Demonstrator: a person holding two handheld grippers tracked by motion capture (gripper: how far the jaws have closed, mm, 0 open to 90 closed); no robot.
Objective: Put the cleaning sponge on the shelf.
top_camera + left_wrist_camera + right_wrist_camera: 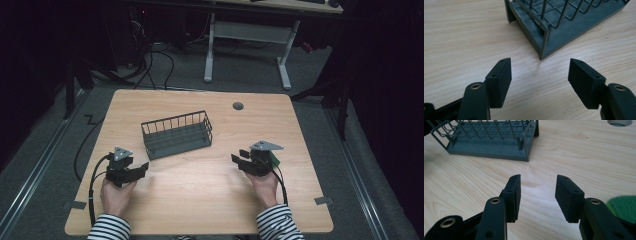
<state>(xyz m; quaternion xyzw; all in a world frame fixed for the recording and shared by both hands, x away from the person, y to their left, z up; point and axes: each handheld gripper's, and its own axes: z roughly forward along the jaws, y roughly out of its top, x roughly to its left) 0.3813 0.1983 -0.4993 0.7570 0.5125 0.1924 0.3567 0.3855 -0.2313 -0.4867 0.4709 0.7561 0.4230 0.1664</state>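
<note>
- The grey wire basket [177, 134] is seen in the middle of the wooden table [200, 200].
- The left gripper [141, 169] and right gripper [236, 160] are held apart, with nothing between them.
- The basket has likely yet to be reached; a move up the picture is needed.

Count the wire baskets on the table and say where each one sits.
1. The grey wire basket stands on the wooden table, slightly left of centre, ahead of the left gripper and the right gripper.

wood table [200, 200] w/ round cable hole [238, 106] nr far edge. grey carpet floor [240, 75] behind, white desk legs [285, 62], black cables [160, 60] on floor. green patch [624, 206] low right in right gripper view.
</note>
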